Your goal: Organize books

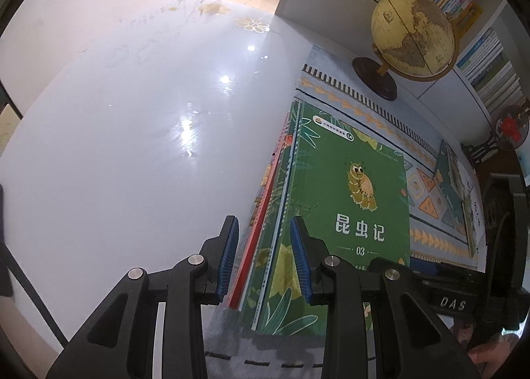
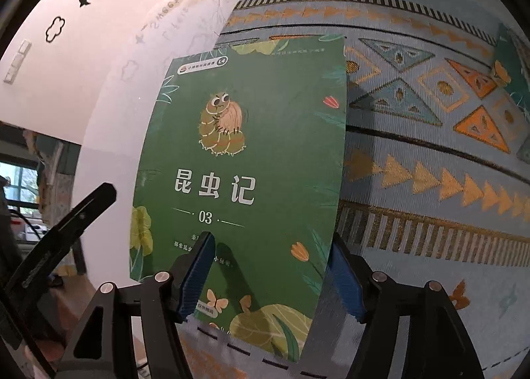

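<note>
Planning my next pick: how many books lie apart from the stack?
1: a green book on the mat's far right, away from the stack; more may lie under it.

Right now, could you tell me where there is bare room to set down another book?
The glossy white tabletop left of the book stack is bare. The patterned cloth between the stack and another book near the right edge is free. It is crowded toward the globe and at the stack, where both claws work.

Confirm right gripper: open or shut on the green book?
Open: right gripper pads stand apart, one over the green book cover, one past its edge; neither presses it.
</note>
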The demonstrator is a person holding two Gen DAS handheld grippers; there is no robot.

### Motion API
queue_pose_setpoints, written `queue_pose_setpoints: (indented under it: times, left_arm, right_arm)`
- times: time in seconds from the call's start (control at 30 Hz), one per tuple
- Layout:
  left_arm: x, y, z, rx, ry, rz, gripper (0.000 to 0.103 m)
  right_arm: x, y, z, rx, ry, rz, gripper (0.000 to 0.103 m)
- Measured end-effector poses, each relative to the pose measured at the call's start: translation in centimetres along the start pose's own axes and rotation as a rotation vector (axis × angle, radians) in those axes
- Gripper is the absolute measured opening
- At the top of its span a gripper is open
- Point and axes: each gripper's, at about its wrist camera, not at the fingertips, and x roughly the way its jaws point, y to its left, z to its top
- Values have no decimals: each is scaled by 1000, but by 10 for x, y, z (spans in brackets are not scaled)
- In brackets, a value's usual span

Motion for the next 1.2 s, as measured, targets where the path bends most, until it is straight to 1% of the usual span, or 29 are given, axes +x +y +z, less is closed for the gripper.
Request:
queue_pose_setpoints:
  times: [0.07, 0.17, 0.23, 0.33, 0.4, 0.5, 0.57, 0.67, 0.77, 0.83, 0.9, 0.93, 1.0, 1.03, 1.07, 1.1, 1.13, 1.17, 1.2]
  left_arm:
    - [-2, 1, -1, -5, -1, 1, 29]
    - [-4, 0, 1, 1, -6, 4, 29]
    - [-7, -3, 2, 7, -10, 5, 29]
    - [-10, -7, 2, 9, -15, 8, 29]
    - [-14, -9, 2, 11, -23, 9, 29]
    - [-18, -13, 2, 13, -25, 18, 29]
    - [-22, -17, 1, 18, -24, 24, 29]
    - [-29, -27, 0, 43, -28, 38, 29]
    - [-38, -42, 0, 64, -31, 39, 32]
    - [-45, -56, 2, 87, -39, 40, 32]
    - [-55, -76, 3, 116, -55, 27, 32]
    - [-63, -93, 3, 143, -73, 18, 34]
    - [-75, -118, 0, 182, -99, -11, 35]
    - [-81, -130, -2, 199, -109, -37, 39]
    - [-86, -148, -3, 220, -116, -76, 51]
    - [-88, -160, -4, 233, -120, -97, 58]
    - [-92, -177, -7, 255, -133, -129, 70]
    - [-93, -189, -8, 273, -142, -155, 73]
    - [-93, -205, -9, 303, -145, -182, 73]
  right_arm:
    - [1, 1, 1, 25, 0, 8, 68]
    - [2, 3, 3, 20, 13, 4, 70]
    - [5, 7, 5, 19, 24, 19, 71]
    - [6, 6, 5, 36, 19, 17, 72]
    - [6, 5, 3, 40, 17, 28, 74]
    - [5, 5, 2, 25, 16, 28, 75]
    - [2, 0, 1, 37, 7, 59, 75]
    - [-9, -23, -4, 105, -1, 163, 75]
    - [-29, -43, -9, 130, -16, 239, 75]
    - [-53, -55, -14, 125, -53, 276, 75]
    - [-82, -69, -22, 122, -109, 303, 75]
    - [-102, -80, -29, 131, -151, 325, 75]
    - [-130, -96, -40, 136, -196, 360, 75]
    - [-149, -108, -50, 134, -226, 373, 75]
    - [-161, -117, -57, 133, -249, 376, 75]
    - [-175, -127, -65, 134, -272, 374, 75]
    - [-190, -139, -75, 135, -298, 368, 75]
    - [-204, -152, -83, 140, -322, 359, 75]
    - [-216, -165, -91, 148, -346, 349, 75]
